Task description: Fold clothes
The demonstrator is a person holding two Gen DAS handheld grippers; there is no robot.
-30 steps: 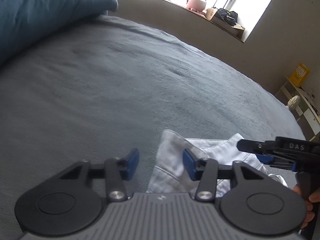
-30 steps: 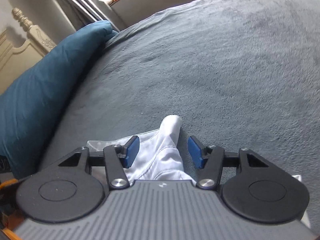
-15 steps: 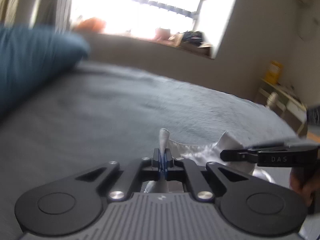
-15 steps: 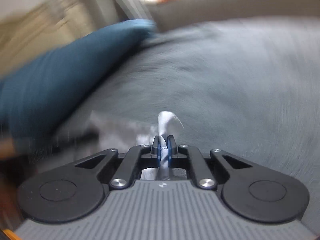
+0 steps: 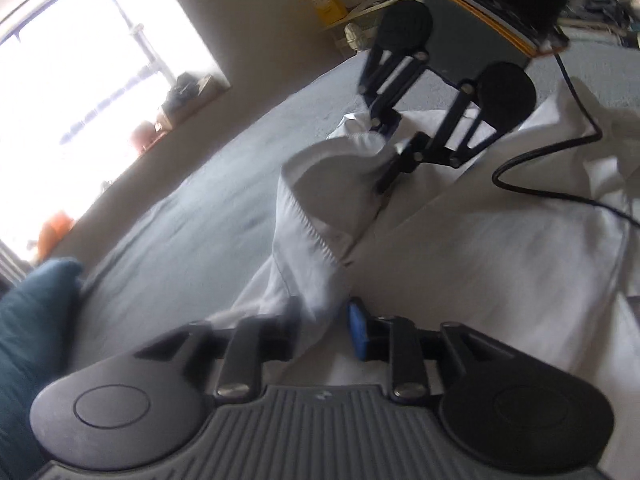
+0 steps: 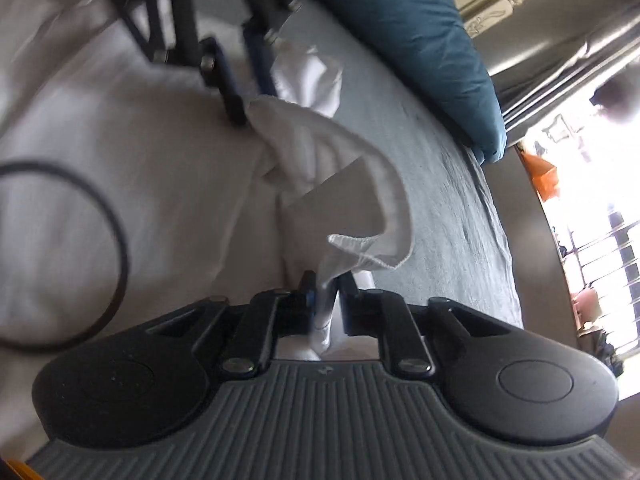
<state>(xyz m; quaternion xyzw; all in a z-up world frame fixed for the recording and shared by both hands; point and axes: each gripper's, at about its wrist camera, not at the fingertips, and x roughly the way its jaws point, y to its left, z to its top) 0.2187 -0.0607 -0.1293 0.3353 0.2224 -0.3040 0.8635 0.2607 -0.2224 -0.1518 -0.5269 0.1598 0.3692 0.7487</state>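
A: Garment (image 5: 500,264) is seen spread white across the grey bed cover (image 5: 192,200), filling the right half of the left wrist frame. A raised fold of it is strung from bottom centre up to upper centre.

B: Left gripper (image 5: 324,332), how is it noted?

A: Jaws have just been opening and are parted narrowly. The fold is draped between them. One blue pad (image 5: 358,332) is exposed, apparently just clear of the cloth; the other is hidden under fabric, so a grip cannot be confirmed.

B: And the right gripper (image 6: 326,300)?

A: Jaws have just been opening too, only a slit. A thin twisted strip of the garment is run through them, at bottom centre of the right wrist frame; whether it is pinched cannot be told. From there a hemmed edge is curled upward toward the other gripper at upper left.

B: Surroundings?

A: Black cable (image 6: 100,216) is looped over the cloth at the left. Teal pillow (image 6: 420,40) is recorded at upper right, window (image 5: 72,112) at upper left of the left view.
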